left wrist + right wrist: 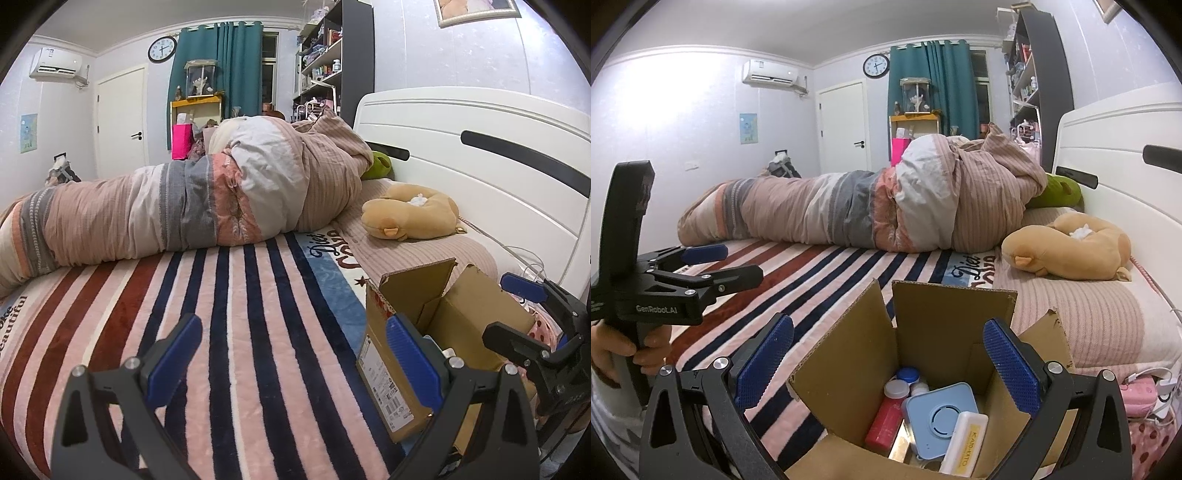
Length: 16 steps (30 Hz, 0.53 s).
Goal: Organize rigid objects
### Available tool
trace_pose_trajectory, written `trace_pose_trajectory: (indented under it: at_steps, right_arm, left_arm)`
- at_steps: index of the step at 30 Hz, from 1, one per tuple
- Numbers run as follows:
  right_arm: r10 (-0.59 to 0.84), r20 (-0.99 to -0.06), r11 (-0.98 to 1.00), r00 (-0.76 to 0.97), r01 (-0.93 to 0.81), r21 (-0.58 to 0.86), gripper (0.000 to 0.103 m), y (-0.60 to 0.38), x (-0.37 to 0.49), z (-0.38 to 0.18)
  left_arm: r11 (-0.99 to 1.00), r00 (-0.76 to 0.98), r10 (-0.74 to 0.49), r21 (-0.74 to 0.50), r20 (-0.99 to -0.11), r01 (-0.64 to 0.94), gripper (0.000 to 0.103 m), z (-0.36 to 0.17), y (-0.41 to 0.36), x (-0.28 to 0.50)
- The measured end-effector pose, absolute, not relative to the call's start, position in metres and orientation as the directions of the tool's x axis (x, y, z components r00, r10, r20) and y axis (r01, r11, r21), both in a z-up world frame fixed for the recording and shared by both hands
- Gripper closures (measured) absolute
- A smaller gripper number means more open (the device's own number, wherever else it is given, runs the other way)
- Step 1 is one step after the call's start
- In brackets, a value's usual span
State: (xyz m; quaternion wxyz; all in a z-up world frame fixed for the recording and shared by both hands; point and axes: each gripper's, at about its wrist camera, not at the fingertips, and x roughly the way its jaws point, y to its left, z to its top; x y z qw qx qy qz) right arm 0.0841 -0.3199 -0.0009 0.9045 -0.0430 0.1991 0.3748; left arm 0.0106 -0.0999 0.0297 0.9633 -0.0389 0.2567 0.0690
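Left wrist view: left gripper (293, 360) spread wide, holding nothing, above the striped blanket (236, 295) on the bed; cardboard box (417, 354) just right of it, flaps up. Right wrist view: right gripper (888, 365) wide open, empty, over that box (945, 332); inside lie a red bottle (886, 417), blue square device (940, 417), cream case (964, 443) and blue-capped container (908, 376).

Cardboard box (934, 332) standing open-topped, four flaps (846, 339) rising around mouth, narrowing entry. Red bottle (886, 417), blue square device (942, 410), cream case (964, 443) crowding box floor. Striped blanket (236, 314) lying bare left of box, giving wide passage. Rolled duvet (184, 210) walling far side; plush toy (1071, 247) sitting on pillow beyond box.
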Motion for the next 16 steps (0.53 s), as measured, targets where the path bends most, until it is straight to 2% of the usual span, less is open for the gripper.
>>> trace_pose_trajectory:
  at_steps: [16]
  right_arm:
    - [0.657,-0.395,0.719,0.643,-0.691,0.071,0.0,-0.3177,0.0823,-0.0013]
  left_arm:
    - [0.986,0.857,0.124,-0.033,-0.5,-0.162,0.004,0.0305,-0.098,0.0089]
